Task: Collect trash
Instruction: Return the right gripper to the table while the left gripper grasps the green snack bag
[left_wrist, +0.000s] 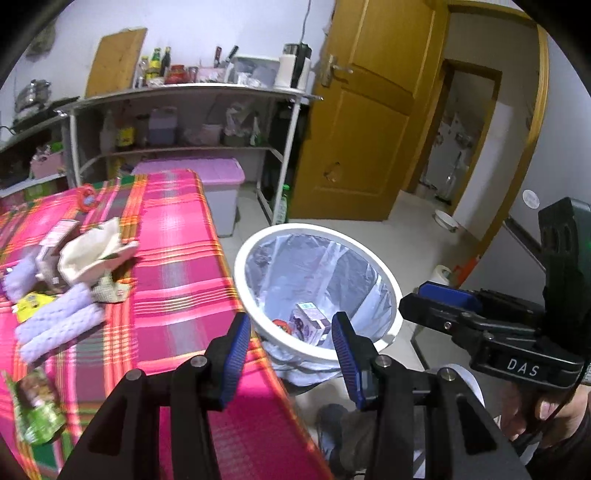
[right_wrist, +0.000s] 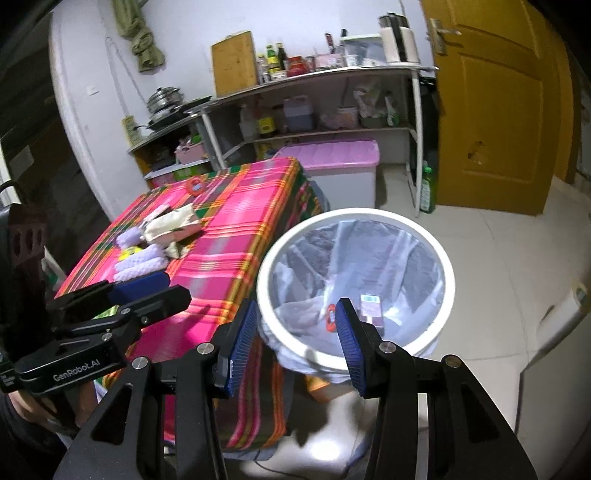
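1. Both grippers hover at the white trash bin (left_wrist: 317, 291): the left gripper (left_wrist: 288, 354) and the right gripper (right_wrist: 295, 343) each stand wide open, holding nothing.
2. A purple carton (left_wrist: 310, 321) and a red scrap (left_wrist: 280, 325) already lie in the bin's plastic liner, so this looks like a pause between drops.
3. Trash remains on the tabletop (left_wrist: 177, 258): a green wrapper (left_wrist: 37, 410), a yellow packet (left_wrist: 29, 304), a crumpled cream bag (left_wrist: 96, 254) beside lilac knitted pieces (left_wrist: 59, 321).
4. Next, a gripper probably needs to swing back over the pink plaid cloth and close on one piece.
5. Behind: metal shelves (right_wrist: 314, 107), a lidded pink tub (right_wrist: 332, 166), a yellow door (right_wrist: 498, 103), tiled floor (right_wrist: 498, 277).
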